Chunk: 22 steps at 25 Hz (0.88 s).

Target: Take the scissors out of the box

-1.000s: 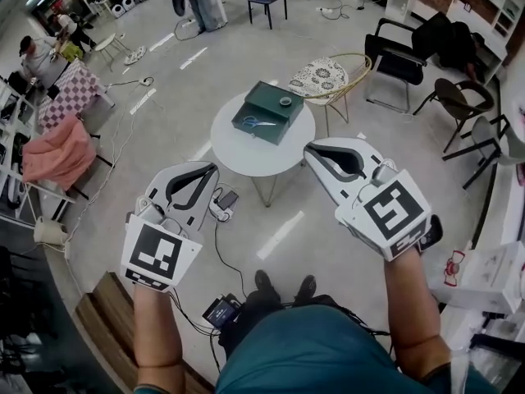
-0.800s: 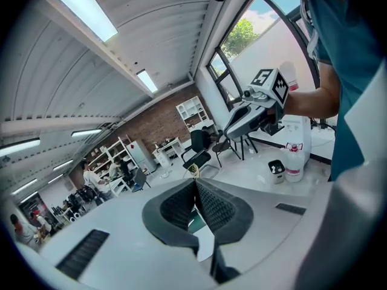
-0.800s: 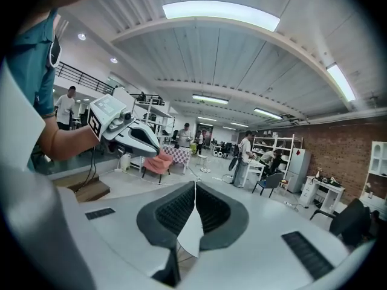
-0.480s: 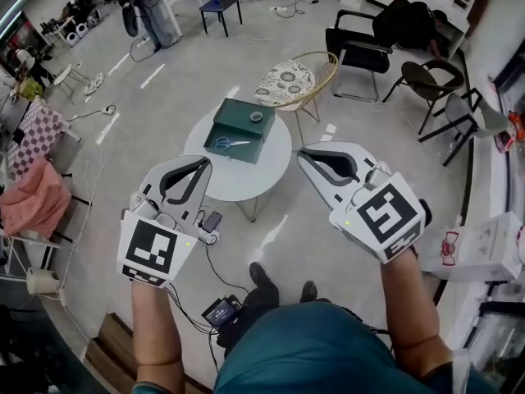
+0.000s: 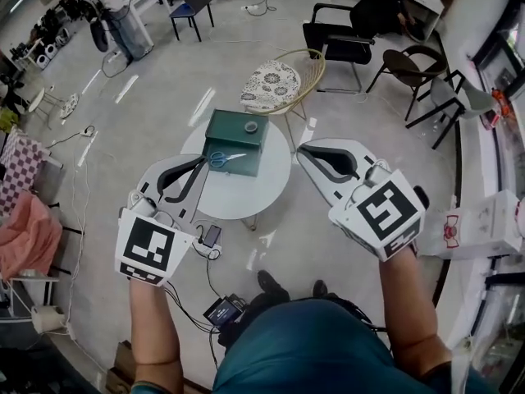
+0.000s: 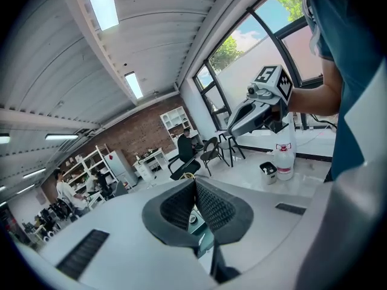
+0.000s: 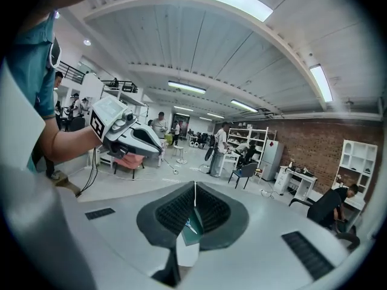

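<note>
A dark green open box (image 5: 236,140) lies on a small round white table (image 5: 267,179). Blue-handled scissors (image 5: 220,159) rest in its near half, and a small round item sits in the far half. My left gripper (image 5: 199,164) is shut and empty, its tip over the table's left edge, close to the scissors. My right gripper (image 5: 303,148) is shut and empty, just off the table's right edge. In the left gripper view the shut jaws (image 6: 195,181) frame a slice of the box (image 6: 202,231). The right gripper view shows shut jaws (image 7: 194,187) with the scissors (image 7: 190,225) below.
A wire chair with a patterned cushion (image 5: 275,80) stands right behind the table, with black chairs (image 5: 336,43) further back. A power strip and cables (image 5: 209,238) lie on the floor under my left gripper. A white box (image 5: 484,228) sits at the right.
I have walked closer to the table: it now lies between the two gripper tips instead of ahead of them. Both grippers stayed shut and empty.
</note>
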Motion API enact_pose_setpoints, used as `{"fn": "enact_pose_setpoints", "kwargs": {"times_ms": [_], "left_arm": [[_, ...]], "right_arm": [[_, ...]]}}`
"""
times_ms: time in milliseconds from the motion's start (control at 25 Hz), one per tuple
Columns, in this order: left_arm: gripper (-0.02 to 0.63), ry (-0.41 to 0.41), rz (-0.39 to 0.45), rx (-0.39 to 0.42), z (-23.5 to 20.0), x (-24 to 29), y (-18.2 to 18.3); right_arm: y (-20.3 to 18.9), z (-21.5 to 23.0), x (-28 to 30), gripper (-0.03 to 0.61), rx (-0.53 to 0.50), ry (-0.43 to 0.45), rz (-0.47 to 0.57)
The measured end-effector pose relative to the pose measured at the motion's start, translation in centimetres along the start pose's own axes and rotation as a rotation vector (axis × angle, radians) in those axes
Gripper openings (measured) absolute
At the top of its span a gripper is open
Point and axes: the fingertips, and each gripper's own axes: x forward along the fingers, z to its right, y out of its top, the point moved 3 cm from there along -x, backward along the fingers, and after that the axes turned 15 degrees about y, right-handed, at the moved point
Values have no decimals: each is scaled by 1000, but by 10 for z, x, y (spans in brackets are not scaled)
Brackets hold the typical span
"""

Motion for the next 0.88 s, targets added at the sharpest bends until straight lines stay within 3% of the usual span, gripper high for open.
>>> {"fn": "enact_pose_setpoints", "kwargs": {"times_ms": [200, 480, 880], "left_arm": [[18, -19, 23, -12, -31, 11, -24], [18, 6, -12, -9, -64, 19, -54], [18, 87, -131, -50, -94, 64, -81]], "right_arm": [[10, 6, 35, 38, -1, -23, -17], [24, 21, 80, 38, 9, -11, -46], [32, 99, 158, 38, -36, 167, 10]]}}
